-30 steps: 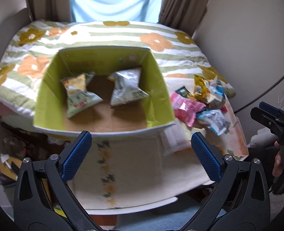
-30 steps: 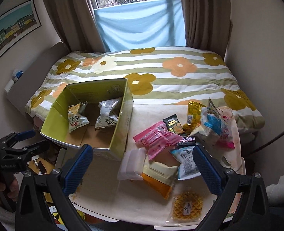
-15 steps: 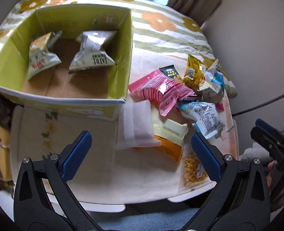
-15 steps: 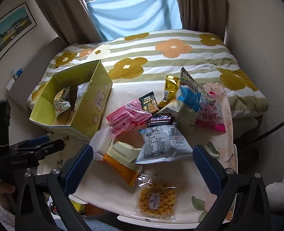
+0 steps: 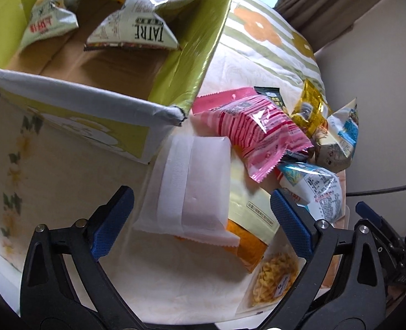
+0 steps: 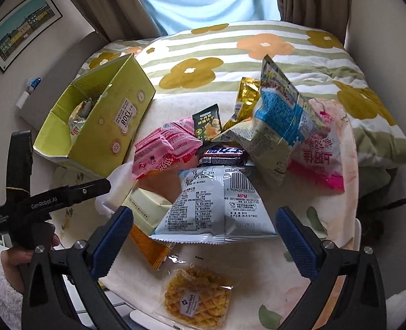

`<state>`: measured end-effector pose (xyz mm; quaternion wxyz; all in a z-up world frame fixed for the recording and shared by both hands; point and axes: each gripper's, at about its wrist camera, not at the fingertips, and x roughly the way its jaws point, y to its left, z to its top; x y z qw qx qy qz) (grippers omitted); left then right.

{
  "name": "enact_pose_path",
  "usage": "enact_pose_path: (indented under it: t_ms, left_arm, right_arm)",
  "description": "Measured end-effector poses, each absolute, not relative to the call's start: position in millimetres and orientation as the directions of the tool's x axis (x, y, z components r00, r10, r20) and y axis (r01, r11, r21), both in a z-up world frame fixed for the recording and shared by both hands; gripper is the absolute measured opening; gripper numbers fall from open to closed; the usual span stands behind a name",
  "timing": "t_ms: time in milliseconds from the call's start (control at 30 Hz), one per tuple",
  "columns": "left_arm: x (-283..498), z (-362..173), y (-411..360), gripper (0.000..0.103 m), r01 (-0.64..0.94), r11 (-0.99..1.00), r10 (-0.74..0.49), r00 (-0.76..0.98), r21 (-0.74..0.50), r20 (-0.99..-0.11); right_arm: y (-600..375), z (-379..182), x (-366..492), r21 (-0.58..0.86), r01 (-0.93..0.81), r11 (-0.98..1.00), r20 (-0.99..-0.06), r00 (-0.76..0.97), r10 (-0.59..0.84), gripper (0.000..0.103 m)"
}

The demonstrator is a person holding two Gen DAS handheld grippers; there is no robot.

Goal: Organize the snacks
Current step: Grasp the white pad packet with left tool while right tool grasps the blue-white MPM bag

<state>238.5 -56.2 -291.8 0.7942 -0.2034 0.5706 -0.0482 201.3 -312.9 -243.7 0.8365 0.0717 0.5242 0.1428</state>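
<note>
A yellow-green cardboard box [image 5: 197, 63] [image 6: 115, 115] stands on the table at the left and holds two puffed snack bags [image 5: 137, 30] [image 5: 49, 24]. My left gripper [image 5: 200, 200] hangs above a white packet [image 5: 200, 187]; its jaws are closing, wide apart, pads clear of the packet. A pink packet [image 5: 257, 129] and an orange-yellow packet [image 5: 246, 244] lie beside it. My right gripper [image 6: 204, 214] is open over a grey-blue packet [image 6: 216, 206]. A waffle pack [image 6: 197, 297] lies nearest the front edge.
More snacks are piled behind: a tall blue-cream bag [image 6: 274, 126], a gold packet [image 6: 246, 96], a dark green packet [image 6: 207, 122], a chocolate bar [image 6: 222, 154], a pink-white bag [image 6: 321, 148]. A flowered quilt [image 6: 257, 46] lies beyond the table. A hand [image 6: 13, 255] holds the left gripper.
Both grippers have come down towards the snack pile. The left view has swung from the box to the white packet, and its jaws have narrowed slightly. The right one has closed in on the grey-blue packet.
</note>
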Motion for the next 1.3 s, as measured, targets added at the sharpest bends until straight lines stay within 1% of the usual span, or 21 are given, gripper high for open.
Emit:
enact_pose_path:
  t_ms: [100, 200, 267, 300, 333, 367, 667, 967, 1300]
  left_arm:
    - [245, -301, -57, 0.095, -0.158, 0.908, -0.321, 0.337, -0.389, -0.885]
    - [252, -309, -56, 0.087, -0.165, 0.9, -0.336, 0.326, -0.403, -0.884]
    - [256, -314, -56, 0.075, -0.174, 0.905, -0.323, 0.312, -0.387, -0.894]
    - [257, -317, -56, 0.073, -0.184, 0.911, -0.306, 0.302, -0.37, -0.903]
    - [258, -321, -56, 0.068, -0.19, 0.907, -0.313, 0.29, -0.375, -0.904]
    - [259, -323, -56, 0.066, -0.195, 0.905, -0.317, 0.282, -0.378, -0.905]
    - [261, -323, -60, 0.062, -0.183, 0.913, -0.311, 0.265, -0.365, -0.913]
    - [254, -316, -66, 0.062, -0.181, 0.91, -0.321, 0.261, -0.373, -0.91]
    - [250, -303, -75, 0.062, -0.163, 0.918, -0.307, 0.284, -0.361, -0.909]
  right_arm:
    - [-312, -252, 207, 0.28, -0.148, 0.949, -0.862, 0.397, 0.316, 0.103]
    - [-311, -258, 213, 0.278, -0.134, 0.951, -0.869, 0.387, 0.309, 0.103]
    - [-310, -263, 217, 0.272, -0.124, 0.954, -0.875, 0.382, 0.299, 0.103]
    - [-310, -264, 220, 0.272, -0.119, 0.955, -0.877, 0.379, 0.297, 0.103]
    - [-309, -265, 222, 0.274, -0.113, 0.955, -0.878, 0.375, 0.296, 0.103]
    - [-308, -267, 224, 0.275, -0.107, 0.955, -0.88, 0.373, 0.295, 0.103]
    - [-303, -275, 235, 0.243, -0.078, 0.967, -0.897, 0.361, 0.254, 0.103]
    - [-303, -290, 248, 0.207, -0.054, 0.977, -0.921, 0.326, 0.214, 0.103]
    - [-298, -312, 257, 0.185, -0.076, 0.98, -0.939, 0.28, 0.199, 0.102]
